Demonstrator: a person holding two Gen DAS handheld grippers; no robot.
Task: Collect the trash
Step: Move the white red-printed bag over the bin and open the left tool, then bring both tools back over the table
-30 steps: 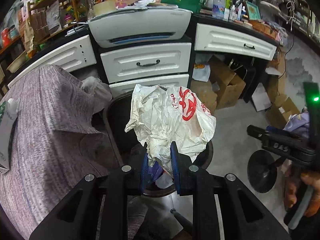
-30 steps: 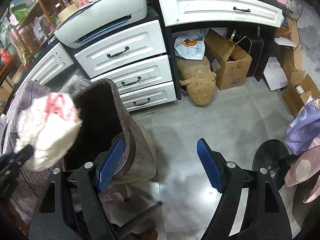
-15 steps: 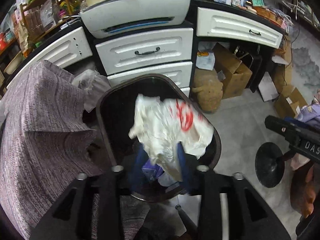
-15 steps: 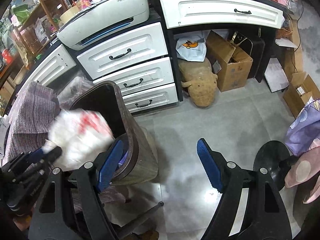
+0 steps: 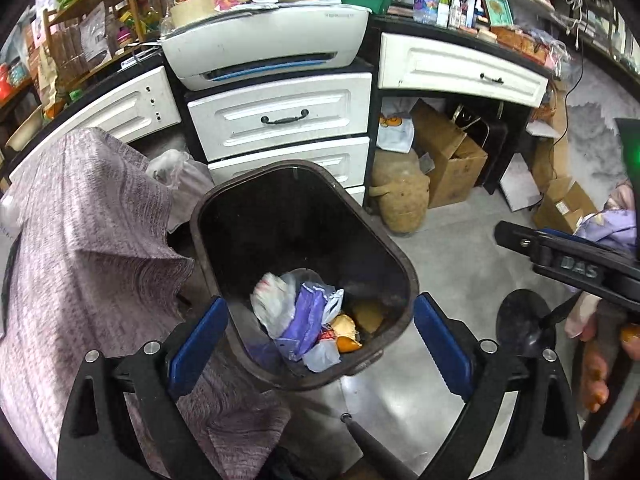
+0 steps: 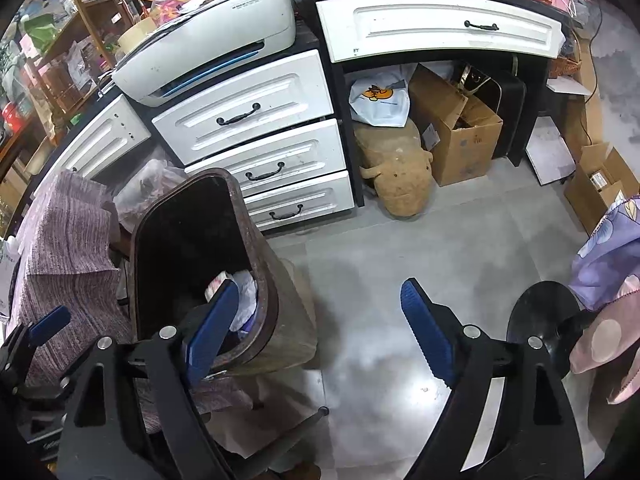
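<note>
My left tongs (image 5: 320, 340) hang wide open and empty over the bin (image 5: 400, 264) at frame centre, white bag (image 5: 272, 300) lying inside; right tongs (image 6: 316, 328) gape empty too.

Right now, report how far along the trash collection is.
Done: the white plastic bag lies inside the brown trash bin among other waste. In hand: nothing; the left gripper and right gripper are both open and empty. Left: no loose trash is clearly identifiable on the floor.

A white printer (image 5: 264, 50) is placed on the drawer unit (image 5: 280, 120). To its right, under the desk, a cardboard box (image 6: 452, 128) and a tan plush toy (image 6: 396, 172) are seen on the grey floor (image 6: 440, 256).
</note>
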